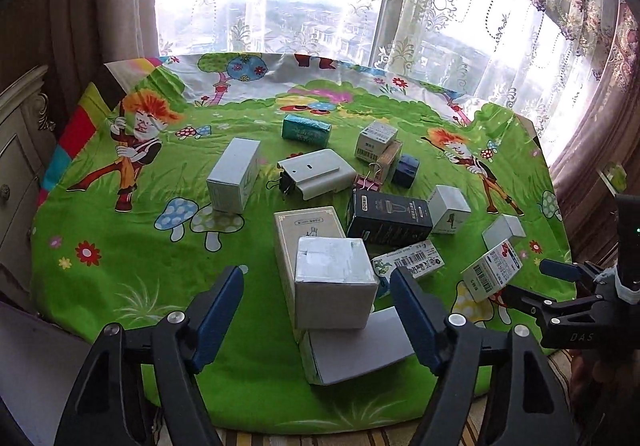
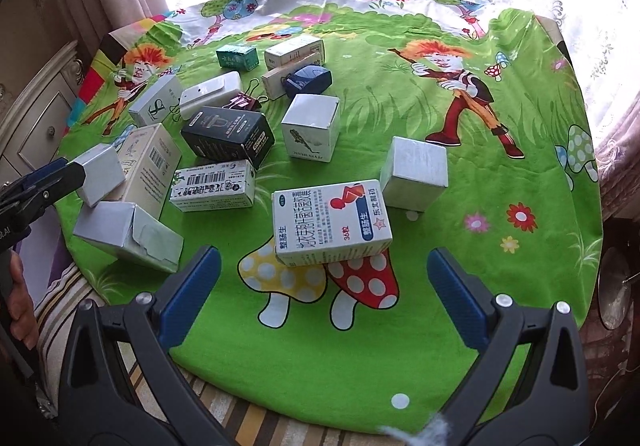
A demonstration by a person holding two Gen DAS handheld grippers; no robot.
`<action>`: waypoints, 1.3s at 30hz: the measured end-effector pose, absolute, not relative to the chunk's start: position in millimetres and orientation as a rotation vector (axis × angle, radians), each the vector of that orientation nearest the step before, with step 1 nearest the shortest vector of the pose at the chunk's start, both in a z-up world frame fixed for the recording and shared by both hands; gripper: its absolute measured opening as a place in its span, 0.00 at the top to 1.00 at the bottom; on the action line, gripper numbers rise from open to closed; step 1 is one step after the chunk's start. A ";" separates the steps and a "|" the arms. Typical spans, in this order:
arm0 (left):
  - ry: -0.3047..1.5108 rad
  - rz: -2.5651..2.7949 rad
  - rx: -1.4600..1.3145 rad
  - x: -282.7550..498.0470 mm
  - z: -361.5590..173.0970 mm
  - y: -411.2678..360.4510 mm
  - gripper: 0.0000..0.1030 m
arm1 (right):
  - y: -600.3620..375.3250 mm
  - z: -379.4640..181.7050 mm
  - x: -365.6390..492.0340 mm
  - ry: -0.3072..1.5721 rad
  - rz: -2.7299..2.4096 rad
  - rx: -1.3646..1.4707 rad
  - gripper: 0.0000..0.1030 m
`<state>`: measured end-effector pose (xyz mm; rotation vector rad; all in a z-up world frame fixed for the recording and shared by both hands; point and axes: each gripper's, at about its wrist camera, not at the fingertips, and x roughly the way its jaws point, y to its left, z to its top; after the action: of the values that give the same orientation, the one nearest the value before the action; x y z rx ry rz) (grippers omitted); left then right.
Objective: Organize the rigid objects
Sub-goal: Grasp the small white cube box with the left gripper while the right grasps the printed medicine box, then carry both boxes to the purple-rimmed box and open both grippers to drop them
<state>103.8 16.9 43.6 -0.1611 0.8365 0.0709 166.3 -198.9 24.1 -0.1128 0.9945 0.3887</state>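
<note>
In the left wrist view my left gripper [image 1: 317, 272] is open around a grey-white cube box [image 1: 334, 282]. A gap shows beside each blue pad. The cube rests tilted on a flat grey box [image 1: 356, 350] and leans on a cream carton [image 1: 308, 234]. My right gripper [image 2: 323, 253] stands open just short of a white medicine box with a red and blue print [image 2: 332, 221], which lies on the cloth. That box [image 1: 492, 274] and the right gripper [image 1: 532, 284] also show at the right edge of the left wrist view. A left fingertip [image 2: 68, 173] meets the cube [image 2: 100, 173].
Several more boxes crowd the green cartoon cloth [image 1: 120, 246]: a black box [image 2: 228, 135], a barcode box [image 2: 212, 185], a white cube [image 2: 310, 131], a grey cube [image 2: 414, 171], a white adapter [image 1: 316, 173], a binder clip [image 1: 368, 181]. A cabinet [image 1: 16, 165] stands left. Curtains hang behind.
</note>
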 end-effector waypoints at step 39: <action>0.804 0.163 -0.316 33.3 50.5 67.4 0.60 | -193.1 51.5 129.9 0.951 0.476 -0.019 0.29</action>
<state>33.3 67.4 50.5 -0.3156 0.8044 0.1632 129.9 -193.1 51.5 -0.0186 0.9512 0.4758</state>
